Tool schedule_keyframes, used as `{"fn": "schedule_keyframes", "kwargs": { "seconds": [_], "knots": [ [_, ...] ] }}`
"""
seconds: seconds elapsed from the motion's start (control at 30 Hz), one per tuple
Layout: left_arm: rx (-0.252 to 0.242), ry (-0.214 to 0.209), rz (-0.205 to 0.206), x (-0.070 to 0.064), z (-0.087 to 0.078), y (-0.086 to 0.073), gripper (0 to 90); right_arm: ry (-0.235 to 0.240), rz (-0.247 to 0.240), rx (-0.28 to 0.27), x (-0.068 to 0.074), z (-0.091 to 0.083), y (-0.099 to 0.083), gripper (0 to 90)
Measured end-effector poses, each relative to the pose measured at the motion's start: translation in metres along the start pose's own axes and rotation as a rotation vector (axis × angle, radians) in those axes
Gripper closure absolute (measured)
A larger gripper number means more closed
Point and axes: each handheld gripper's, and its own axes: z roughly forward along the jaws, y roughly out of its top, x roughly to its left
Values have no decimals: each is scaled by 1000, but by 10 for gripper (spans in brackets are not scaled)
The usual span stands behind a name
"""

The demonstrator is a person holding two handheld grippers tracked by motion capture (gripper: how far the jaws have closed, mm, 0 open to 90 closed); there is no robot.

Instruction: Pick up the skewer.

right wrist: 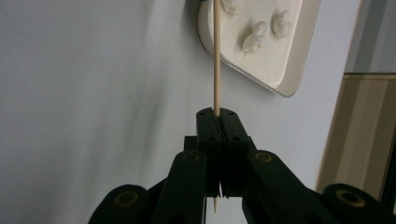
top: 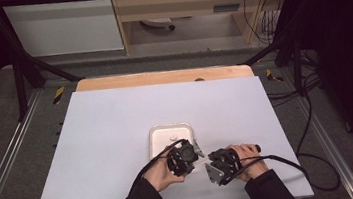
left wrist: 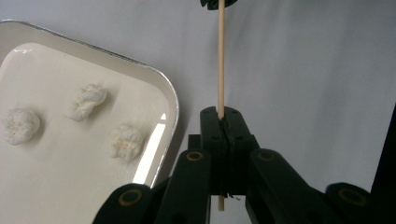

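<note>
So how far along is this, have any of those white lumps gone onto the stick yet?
Not yet. Done: both grippers, left and right, are clamped on one bare skewer. In hand: holding it beside the tray. Left, probably: spearing the three lumps, which lie loose in the tray.

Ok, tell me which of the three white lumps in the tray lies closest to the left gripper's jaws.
In the left gripper view, it's the lump by the tray's near rim, just left of the left gripper. The other two lumps sit farther along the tray.
</note>
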Motion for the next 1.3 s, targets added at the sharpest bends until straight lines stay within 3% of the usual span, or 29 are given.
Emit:
{"fn": "schedule_keyframes", "kwargs": {
  "seconds": [0.13,0.27,0.33,0.4,0.53,0.8,1.07,1.3],
  "knots": [
    [-20,-2,-9,0,-1,-2,885,-10,0,-9,-2,-1,0,868],
    [-41,11,-20,4,-6,-8,885,-28,82,-34,-4,-6,-4,697],
    [-58,4,-33,6,-9,-12,885,-26,168,-54,-6,-9,-6,614],
    [-64,26,-50,9,-13,-18,885,-23,257,-78,-8,-12,-11,544],
    [-81,34,-77,15,-18,-32,885,-22,485,-115,-13,-16,-21,390],
    [-172,57,-151,19,-30,-62,884,35,762,-115,-10,-13,-37,235],
    [-270,87,-228,21,-46,-93,884,98,959,-115,-1,-5,-47,104],
    [-344,123,-304,24,-53,-123,884,143,1043,-121,2,3,-47,29]
  ]
}}
